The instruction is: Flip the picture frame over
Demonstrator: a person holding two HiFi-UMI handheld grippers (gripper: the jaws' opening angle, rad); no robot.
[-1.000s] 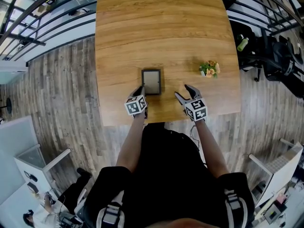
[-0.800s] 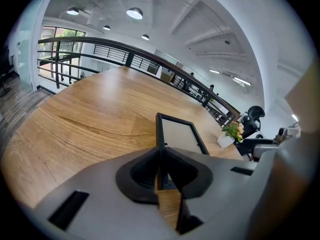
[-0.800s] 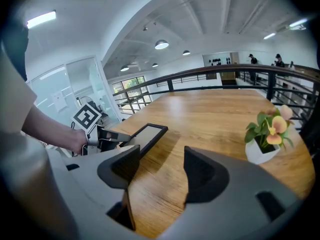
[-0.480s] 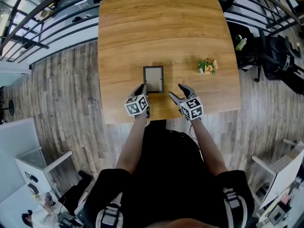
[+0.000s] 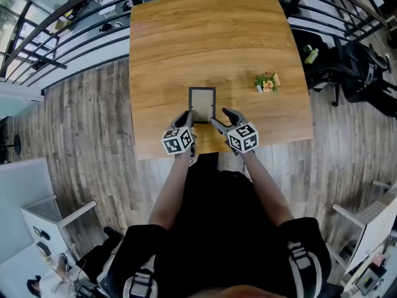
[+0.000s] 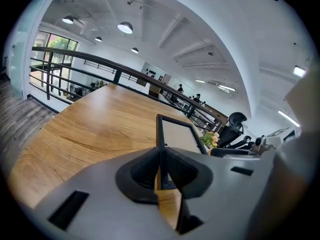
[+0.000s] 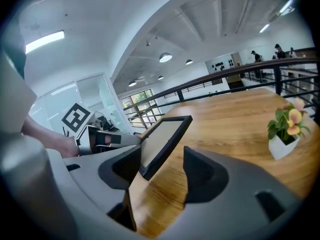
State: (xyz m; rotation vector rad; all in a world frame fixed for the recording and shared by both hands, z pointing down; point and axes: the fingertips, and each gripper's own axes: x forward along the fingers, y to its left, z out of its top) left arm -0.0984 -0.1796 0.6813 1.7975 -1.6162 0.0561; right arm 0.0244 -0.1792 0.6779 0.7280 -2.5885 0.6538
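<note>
The picture frame (image 5: 202, 104) sits at the near middle of the wooden table (image 5: 186, 42), its long axis running from near to far. In the gripper views it does not lie flat: its near end is raised and it leans, the pale panel turned up and to the right, while the far end appears to rest on the wood.

The left gripper (image 5: 185, 117) has its jaws narrowed onto the frame's near left edge, with the dark moulding pinched thin between the pads. The right gripper (image 5: 219, 118) is just to the right of it, with its jaws standing wide. They have just been closing a little, and the frame's near right corner already sits in the gap. It lies close to the left-hand jaw, and the other jaw stands off, so I judge no grip there yet.

The coming move turns on this: the frame lies straight ahead of both claws, and its near short side spans from one to the other. The left one alone carries it. To turn it over about its long axis, the right will likely need to bite first.

Far off to the right stands a small white pot (image 5: 265, 87) holding orange and pink flowers, well apart from the frame.
</note>
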